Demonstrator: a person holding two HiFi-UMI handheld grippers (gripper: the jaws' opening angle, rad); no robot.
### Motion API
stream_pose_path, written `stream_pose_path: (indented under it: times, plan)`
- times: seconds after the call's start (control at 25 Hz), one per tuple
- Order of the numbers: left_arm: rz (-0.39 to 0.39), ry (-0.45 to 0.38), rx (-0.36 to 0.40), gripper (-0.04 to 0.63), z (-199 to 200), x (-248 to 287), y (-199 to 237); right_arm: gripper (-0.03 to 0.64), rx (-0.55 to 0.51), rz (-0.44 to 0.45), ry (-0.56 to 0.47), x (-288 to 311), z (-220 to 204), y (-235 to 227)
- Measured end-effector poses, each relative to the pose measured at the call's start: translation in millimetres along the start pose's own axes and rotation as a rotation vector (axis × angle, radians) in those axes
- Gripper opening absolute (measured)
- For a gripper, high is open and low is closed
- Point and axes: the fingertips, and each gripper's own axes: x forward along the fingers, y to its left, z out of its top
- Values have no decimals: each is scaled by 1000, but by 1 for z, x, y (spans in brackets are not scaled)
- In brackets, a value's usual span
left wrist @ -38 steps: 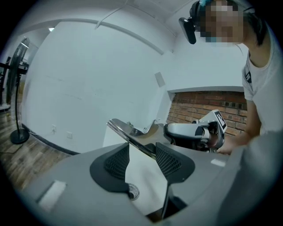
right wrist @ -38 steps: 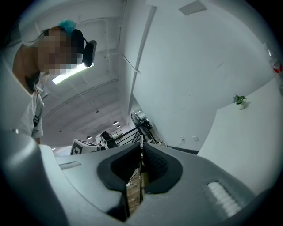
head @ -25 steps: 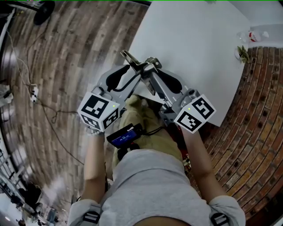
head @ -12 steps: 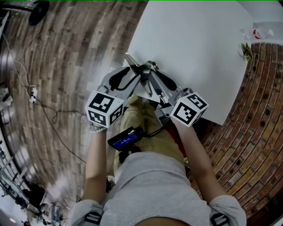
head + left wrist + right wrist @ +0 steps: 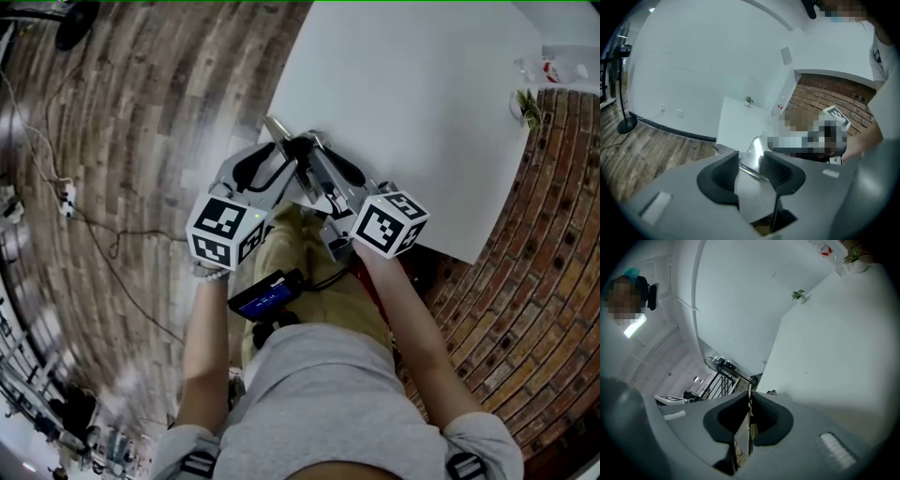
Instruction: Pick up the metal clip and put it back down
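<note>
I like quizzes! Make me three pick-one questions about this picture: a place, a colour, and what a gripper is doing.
1. Where is the clip? A in a box; B in the left gripper and right gripper, at the table edge; C on a chair.
2. What colour is the table? A white; B red; C black.
3. The right gripper is: A wide open; B shut on the clip; C out of view.
Answers: 1 B, both grippers meet on it; 2 A, its top shows white; 3 B, it pinches thin metal.
</note>
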Motion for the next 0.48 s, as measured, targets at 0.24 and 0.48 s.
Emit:
stream_pose_path:
  times: [0.24, 0.48]
  plan:
    - [24, -21, 0, 153, 0, -5, 4, 26, 34, -25, 12, 5, -8, -11]
    - [50, -56, -2, 141, 6, -12, 5, 29, 8, -66, 27, 7, -8, -16]
